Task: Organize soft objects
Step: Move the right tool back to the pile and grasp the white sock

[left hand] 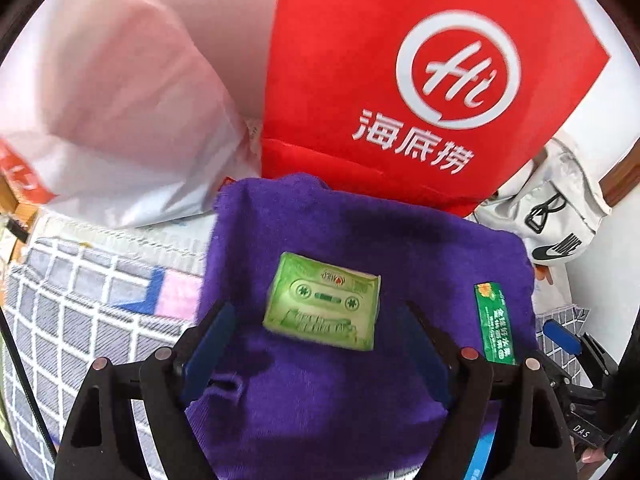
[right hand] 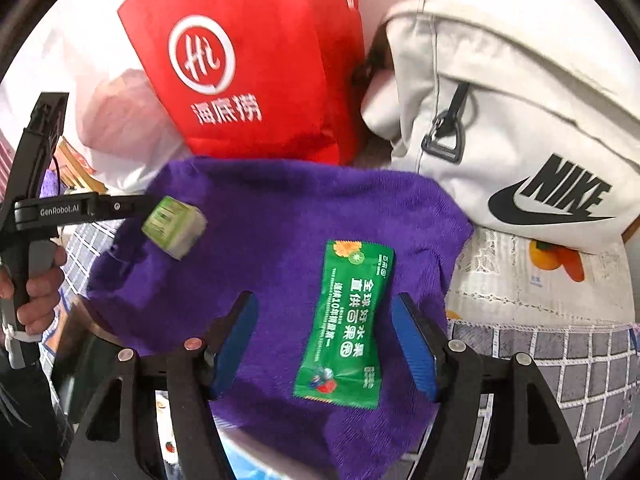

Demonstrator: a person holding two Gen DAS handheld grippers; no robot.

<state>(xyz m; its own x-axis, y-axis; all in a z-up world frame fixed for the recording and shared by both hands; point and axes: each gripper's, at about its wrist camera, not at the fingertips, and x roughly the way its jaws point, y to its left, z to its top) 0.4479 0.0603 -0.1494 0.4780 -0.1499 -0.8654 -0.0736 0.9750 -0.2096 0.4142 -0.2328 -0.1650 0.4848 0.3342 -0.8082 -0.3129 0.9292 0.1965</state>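
A purple towel [left hand: 328, 380] lies spread on the table; it also shows in the right wrist view [right hand: 256, 248]. A light green tissue pack [left hand: 322, 306] printed like a cassette is in the air just ahead of my left gripper [left hand: 320, 354], whose jaws stand open on either side of it. The pack [right hand: 174, 226] appears at that gripper's tip in the right wrist view. A dark green sachet [right hand: 346, 326] lies flat on the towel between the open jaws of my right gripper [right hand: 326, 344]. The sachet [left hand: 494, 322] also shows in the left wrist view.
A red paper bag [left hand: 400, 80] with a white logo stands behind the towel, also in the right wrist view [right hand: 240, 72]. A white plastic bag [left hand: 120, 120] is at back left. A cream Nike bag [right hand: 520, 120] sits at right. A checked cloth [left hand: 80, 300] covers the table.
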